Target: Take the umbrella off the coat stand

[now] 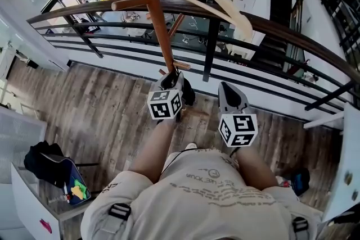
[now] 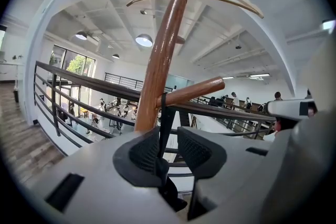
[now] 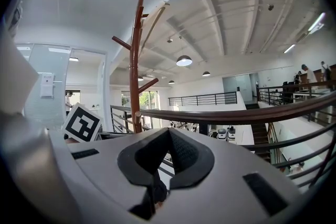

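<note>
Left gripper is right up at the coat stand, jaws a little apart, not clamped. The black umbrella strap hangs between them. Right gripper sits alongside, pinched closed on nothing.

nothing really readable here. the shirt has a line of pale print across it, too warped to make out. left marker cube and right marker cube just carry black-and-white square codes, no letters.
</note>
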